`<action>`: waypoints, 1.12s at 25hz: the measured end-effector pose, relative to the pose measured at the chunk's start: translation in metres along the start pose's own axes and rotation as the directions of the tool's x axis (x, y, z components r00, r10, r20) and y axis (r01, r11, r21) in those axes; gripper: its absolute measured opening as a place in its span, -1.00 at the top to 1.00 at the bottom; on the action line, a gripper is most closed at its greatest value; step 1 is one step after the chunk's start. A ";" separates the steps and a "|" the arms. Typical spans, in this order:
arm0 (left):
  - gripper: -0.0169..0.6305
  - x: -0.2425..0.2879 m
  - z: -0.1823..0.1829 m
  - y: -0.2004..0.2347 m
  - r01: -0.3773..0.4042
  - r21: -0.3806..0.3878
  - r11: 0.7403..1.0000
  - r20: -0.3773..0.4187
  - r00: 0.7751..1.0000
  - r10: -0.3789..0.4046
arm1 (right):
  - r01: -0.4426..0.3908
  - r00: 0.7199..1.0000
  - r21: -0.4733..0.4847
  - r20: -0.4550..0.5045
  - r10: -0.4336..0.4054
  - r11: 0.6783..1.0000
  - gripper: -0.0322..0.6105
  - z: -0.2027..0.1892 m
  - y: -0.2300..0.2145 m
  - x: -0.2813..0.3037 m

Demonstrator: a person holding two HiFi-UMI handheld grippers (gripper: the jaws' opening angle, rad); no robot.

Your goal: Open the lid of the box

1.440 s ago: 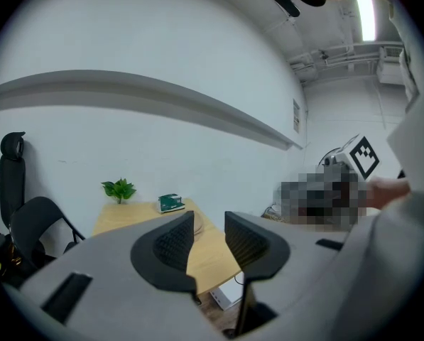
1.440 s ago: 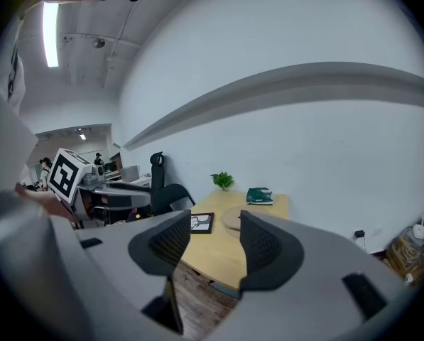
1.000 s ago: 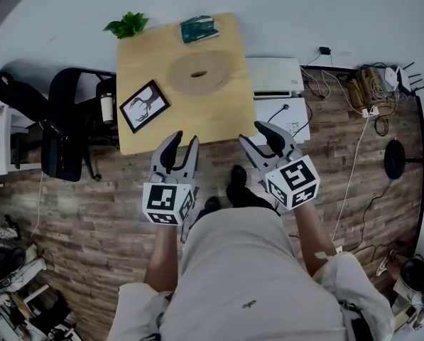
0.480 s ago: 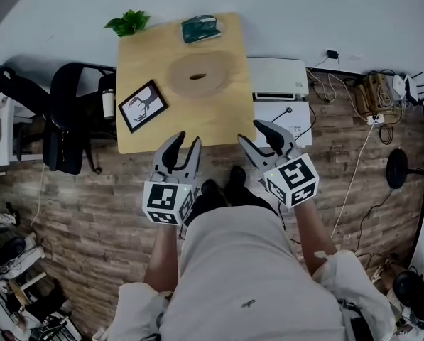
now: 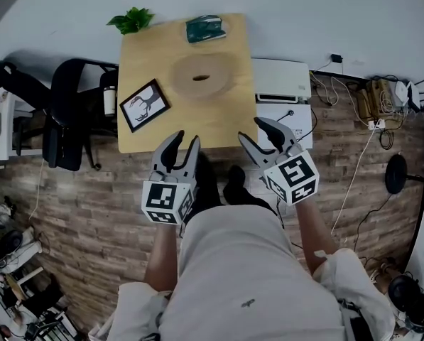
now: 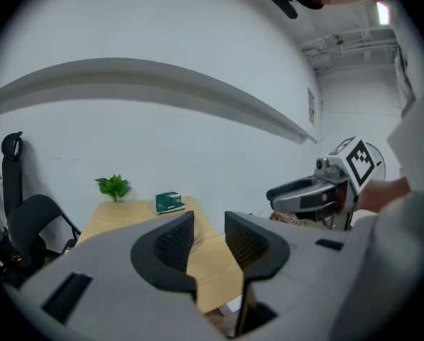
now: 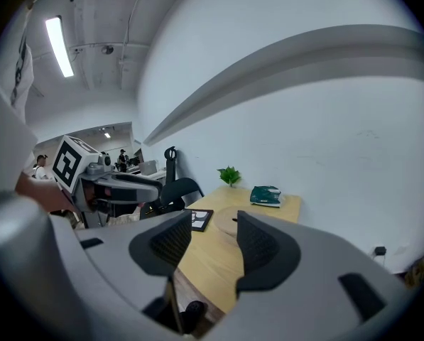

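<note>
Grippers edged slightly toward table (image 5: 144,55); left gripper (image 5: 185,139), right gripper (image 5: 251,128) jaws apart, empty, at near edge; round wooden box (image 5: 201,77) mid-table, lid on, untouched; reach, grasp, lift all left.

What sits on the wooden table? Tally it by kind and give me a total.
Potted green plant: 1
Green box: 1
Round wooden disc: 1
Framed picture: 1
Total: 4
</note>
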State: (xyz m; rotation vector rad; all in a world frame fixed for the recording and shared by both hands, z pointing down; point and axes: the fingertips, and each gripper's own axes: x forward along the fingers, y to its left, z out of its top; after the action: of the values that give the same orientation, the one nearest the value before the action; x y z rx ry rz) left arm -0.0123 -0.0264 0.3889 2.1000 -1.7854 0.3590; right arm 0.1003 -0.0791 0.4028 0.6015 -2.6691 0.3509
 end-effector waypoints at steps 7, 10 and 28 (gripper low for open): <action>0.59 0.010 0.006 0.018 0.014 -0.005 1.000 0.015 1.000 -0.014 | 0.028 1.000 -0.027 -0.008 -0.028 0.999 0.30 0.012 -0.013 0.016; 0.59 0.016 0.011 0.031 0.021 -0.004 1.000 0.020 1.000 -0.021 | 0.032 0.999 -0.037 -0.015 -0.032 0.999 0.30 0.019 -0.015 0.030; 0.59 0.048 0.026 0.124 0.098 0.003 0.995 0.021 0.995 -0.098 | 0.066 0.988 -0.075 -0.133 -0.076 0.995 0.22 0.028 -0.011 0.135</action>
State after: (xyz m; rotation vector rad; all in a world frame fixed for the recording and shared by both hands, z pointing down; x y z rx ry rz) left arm -0.1270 -0.0975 0.3988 2.1903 -1.6863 0.3134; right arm -0.0159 -0.1459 0.4358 0.6265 -2.5121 0.2672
